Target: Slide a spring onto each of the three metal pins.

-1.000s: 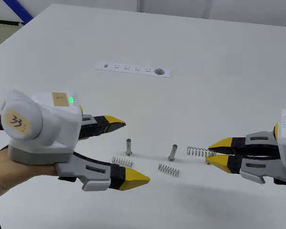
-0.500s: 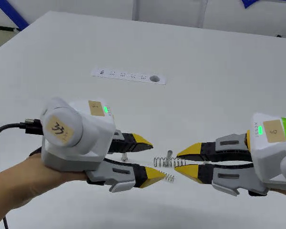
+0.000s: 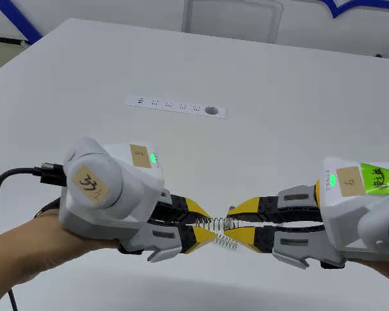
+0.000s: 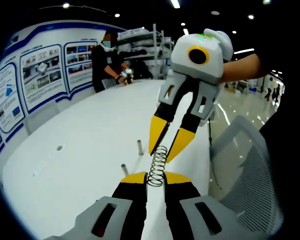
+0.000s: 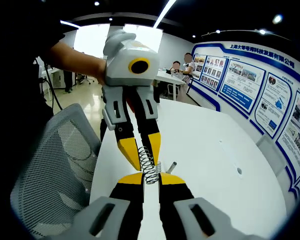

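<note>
White matte worktop (image 3: 298, 97), wide and smooth, w/ a flush white power strip (image 3: 175, 105) set into it: a row of sockets plus one round grey fitting at its right end. Grey chair back (image 3: 232, 19) stands at the far edge.

Labels: left tool (image 3: 201, 222) has a tan sticker on its round cap w/ handwritten marks that look like "33", a second tan sticker on top (writing too small to read) and a lit green LED beside it. Right tool (image 3: 235, 220) carries a tan sticker w/ one digit I can't make out, a green sticker w/ dark illegible writing, and a green LED. Wall posters (image 5: 250, 85) in the bg have blue borders and a blue banner of Chinese characters, too small to read.

Both tools: white plastic bodies, grey and black jaws, yellow tips, pointed tip to tip. Spring (image 3: 217, 223), thin bright wire coil, spans btwn them above the worktop. Right tool is clenched on its end. Left tool's jaws sit either side of the other end, set wider apart; can't tell if they grip. Loose spring (image 3: 227, 241) lies on the worktop just below the tips.

Left gripper view: pin (image 4: 140, 147) and second pin (image 4: 124, 169), short metal cylinders, stand upright on the worktop left of the spring. Mesh chair (image 4: 245, 165) at right. Hand (image 3: 26, 249) holds the left tool; black cable (image 3: 13, 176) trails off its back.
</note>
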The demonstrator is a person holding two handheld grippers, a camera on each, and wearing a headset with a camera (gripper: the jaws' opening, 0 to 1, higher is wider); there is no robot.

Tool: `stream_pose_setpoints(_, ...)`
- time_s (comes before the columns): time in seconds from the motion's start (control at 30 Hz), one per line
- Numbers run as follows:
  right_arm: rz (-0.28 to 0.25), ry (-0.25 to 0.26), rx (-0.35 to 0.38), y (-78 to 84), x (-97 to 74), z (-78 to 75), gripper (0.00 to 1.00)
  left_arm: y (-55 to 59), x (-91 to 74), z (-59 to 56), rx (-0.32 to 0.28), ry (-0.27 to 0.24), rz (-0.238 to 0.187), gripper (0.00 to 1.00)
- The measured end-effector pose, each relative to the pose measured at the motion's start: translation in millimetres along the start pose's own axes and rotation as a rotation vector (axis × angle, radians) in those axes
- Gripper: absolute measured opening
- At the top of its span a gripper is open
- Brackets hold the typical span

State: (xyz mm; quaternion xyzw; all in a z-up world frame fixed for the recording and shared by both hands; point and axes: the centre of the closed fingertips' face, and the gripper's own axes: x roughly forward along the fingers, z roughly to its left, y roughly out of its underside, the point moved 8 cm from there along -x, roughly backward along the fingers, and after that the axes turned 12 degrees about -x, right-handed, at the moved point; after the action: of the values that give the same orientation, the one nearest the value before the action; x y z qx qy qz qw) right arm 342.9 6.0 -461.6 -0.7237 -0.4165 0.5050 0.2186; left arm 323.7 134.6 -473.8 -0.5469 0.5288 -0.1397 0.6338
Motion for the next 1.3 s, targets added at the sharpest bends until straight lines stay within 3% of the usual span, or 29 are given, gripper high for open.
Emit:
stream_pose_setpoints(0.13,0.01,-0.001,-0.016,-1.5,-0.4,1.3,0.11,1.7,0.0,-2.8,0.046,0.005,0.025,0.11)
stream_pose_setpoints(0.17,0.012,-0.005,-0.021,-1.9,-0.8,2.2,0.11,0.0,-0.6,-2.9,0.111,0.001,0.021,0.1)
stream_pose_setpoints(0.2,0.014,-0.003,-0.025,-2.0,-1.1,2.4,0.11,-0.6,-0.8,-3.7,0.133,-0.003,0.013,0.1)
stream_pose_setpoints(0.73,-0.053,-0.003,-0.038,-1.0,-2.0,-0.4,0.16,-4.3,-4.8,-4.8,0.138,0.032,-0.027,0.1)
stream_pose_setpoints(0.9,-0.092,-0.035,0.043,0.9,-5.2,-2.7,0.12,-5.6,-3.6,-3.1,0.136,0.04,-0.04,0.1)
stream_pose_setpoints(0.97,-0.127,-0.059,0.129,-0.5,-7.6,-1.9,0.12,-6.0,-4.3,-3.0,0.13,0.052,-0.046,0.1)
stream_pose_setpoints(1.07,-0.178,-0.057,0.177,-2.4,-14.6,-4.5,0.11,-10.8,-7.8,-3.6,0.114,0.08,-0.091,0.1)
stream_pose_setpoints(1.2,-0.199,-0.053,0.188,-6.2,-17.3,-6.9,0.11,-12.8,-7.7,-2.0,0.119,0.078,-0.104,0.1)
stream_pose_setpoints(1.3,-0.253,-0.041,0.21,-15.5,-18.8,-10.0,0.11,-12.6,-8.6,-0.4,0.122,0.072,-0.101,0.1)
